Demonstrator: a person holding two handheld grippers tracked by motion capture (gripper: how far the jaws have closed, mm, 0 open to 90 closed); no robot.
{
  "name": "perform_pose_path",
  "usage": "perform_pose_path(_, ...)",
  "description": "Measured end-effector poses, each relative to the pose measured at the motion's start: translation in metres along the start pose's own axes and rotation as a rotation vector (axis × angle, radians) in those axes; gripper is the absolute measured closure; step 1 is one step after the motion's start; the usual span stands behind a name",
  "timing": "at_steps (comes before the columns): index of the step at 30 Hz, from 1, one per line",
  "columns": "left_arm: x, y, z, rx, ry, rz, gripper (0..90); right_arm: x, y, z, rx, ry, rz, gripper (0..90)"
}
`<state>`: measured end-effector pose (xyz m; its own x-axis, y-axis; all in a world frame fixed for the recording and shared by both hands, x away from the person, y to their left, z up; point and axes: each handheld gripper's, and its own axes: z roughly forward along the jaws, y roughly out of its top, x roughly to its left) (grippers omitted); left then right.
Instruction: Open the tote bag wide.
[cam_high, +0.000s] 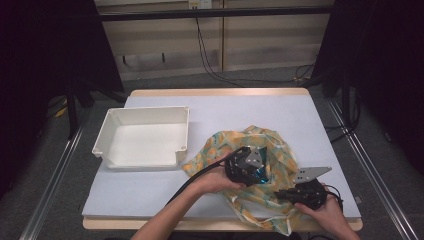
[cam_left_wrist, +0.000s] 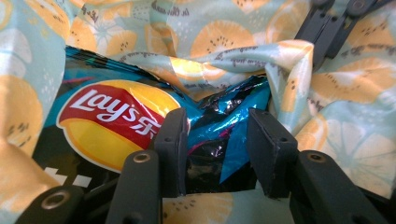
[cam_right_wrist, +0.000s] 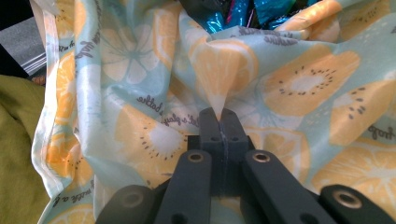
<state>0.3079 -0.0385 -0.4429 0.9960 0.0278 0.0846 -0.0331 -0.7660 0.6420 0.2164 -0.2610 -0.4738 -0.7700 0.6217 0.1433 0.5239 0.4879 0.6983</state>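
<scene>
The chip packet (cam_left_wrist: 116, 121), a blue foil bag with a red and yellow logo, lies inside the fruit-print cloth bag (cam_high: 260, 145), which sits crumpled on the near right part of the worktop (cam_high: 225, 110). In your left gripper view the packet's crinkled foil end sits between the pads of your left tool (cam_left_wrist: 217, 149); the jaws stand partly apart around it, and you cannot tell from the pictures whether the pads actually press the foil. From above, that left tool (cam_high: 247, 167) reaches down into the bag's mouth.

Your right tool (cam_right_wrist: 223, 123) has its jaws together, pinching a fold of the cloth bag's fabric, which rises in a peak from the tips. In the high view your right tool (cam_high: 300, 192) sits at the bag's near right edge, close to the worktop's front.

A white plastic tray (cam_high: 145, 137) stands on the left half of the worktop, just beside the cloth bag.
</scene>
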Motion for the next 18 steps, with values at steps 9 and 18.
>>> perform_pose_path(9, -0.005, 0.001, 0.003, 0.006, -0.039, 0.039, 45.3, -0.001, 0.000, 0.001, -0.008, 0.010, 0.000, 90.0)
perform_pose_path(18, -0.016, 0.005, 0.014, 0.091, 0.039, 0.115, 47.6, 0.000, -0.002, 0.000, -0.006, 0.008, 0.003, 90.0)
